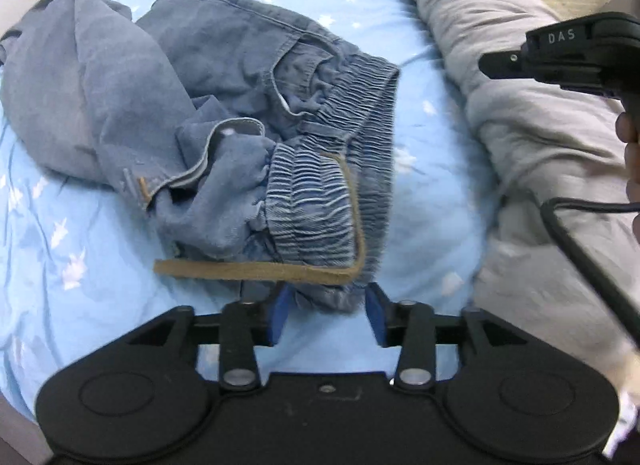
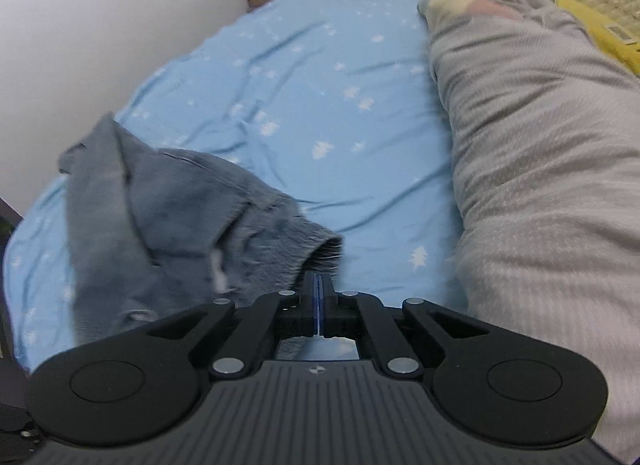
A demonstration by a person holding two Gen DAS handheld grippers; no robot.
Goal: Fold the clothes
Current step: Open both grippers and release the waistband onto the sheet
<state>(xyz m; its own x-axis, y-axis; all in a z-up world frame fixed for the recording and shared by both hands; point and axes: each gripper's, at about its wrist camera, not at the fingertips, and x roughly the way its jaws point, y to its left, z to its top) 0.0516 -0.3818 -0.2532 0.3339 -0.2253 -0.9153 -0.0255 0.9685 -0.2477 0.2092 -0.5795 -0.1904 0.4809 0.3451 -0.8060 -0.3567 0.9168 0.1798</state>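
Left wrist shows your left gripper [image 1: 326, 315] jaws parted around the crumpled jeans [image 1: 224, 125] waistband for flattening; your right gripper [image 2: 319, 297] jaws are closed, empty

My right tool [image 2: 318, 297] has its jaws pressed together, and I cannot tell whether they pinch cloth. The crumpled denim trousers [image 2: 168, 221] lie near left on the blue star-print bed sheet [image 2: 320, 105], their blurred waistband at the tool's tip. A grey quilt [image 2: 540, 165] fills the right side.
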